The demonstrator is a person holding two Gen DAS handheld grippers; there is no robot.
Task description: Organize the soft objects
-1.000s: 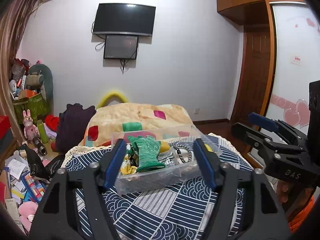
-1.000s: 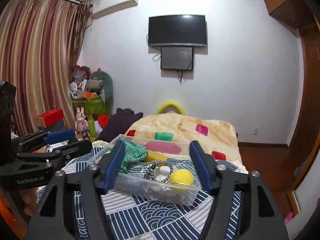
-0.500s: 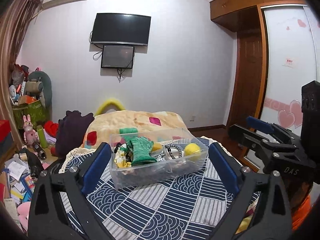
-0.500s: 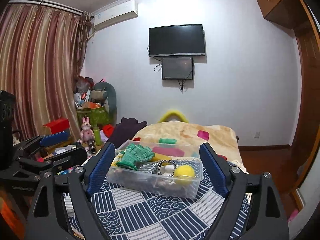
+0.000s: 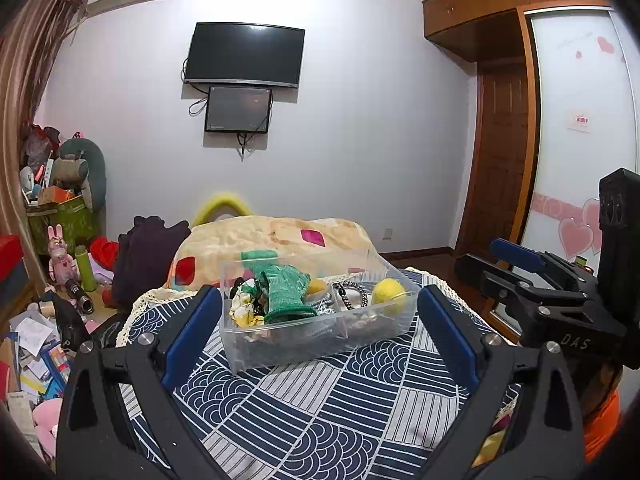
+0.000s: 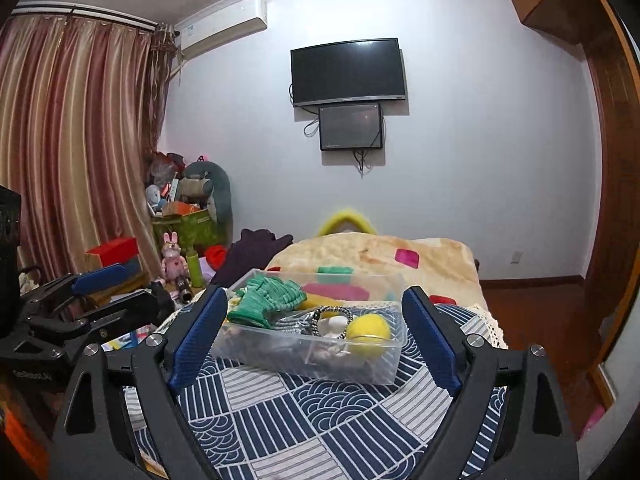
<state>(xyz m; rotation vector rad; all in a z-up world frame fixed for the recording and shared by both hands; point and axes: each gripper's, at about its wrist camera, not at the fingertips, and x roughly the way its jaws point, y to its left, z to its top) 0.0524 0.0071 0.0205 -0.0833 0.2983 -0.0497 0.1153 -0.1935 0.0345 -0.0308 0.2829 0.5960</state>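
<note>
Cloth [image 5: 320,412] in navy and white patches covers the surface before us, with a lace edge at its far rim. Going left to right through the room, we see striped curtains [image 6: 72,152], a heap of toys and boxes [image 5: 60,216] in the corner, a dark TV [image 5: 244,54] on the wall with a smaller screen [image 5: 238,109] below it, a patchwork blanket [image 5: 276,240] behind the cloth, and a wooden door [image 5: 500,152] beside a wardrobe panel with pink hearts.

On the cloth, near its middle, stands a clear bin [image 5: 320,332]. Inside it, from left to right, lie a yellow-and-white scrap [image 5: 242,314], a green glove [image 5: 286,290] draped over the heap, a dark beaded ring [image 5: 352,296] and a yellow ball [image 5: 389,290].

We hold the left gripper [image 5: 316,336] with its jaws spread wide, flanking the bin without touching it. The right gripper [image 6: 312,340] is likewise spread wide and holds nothing.
</note>
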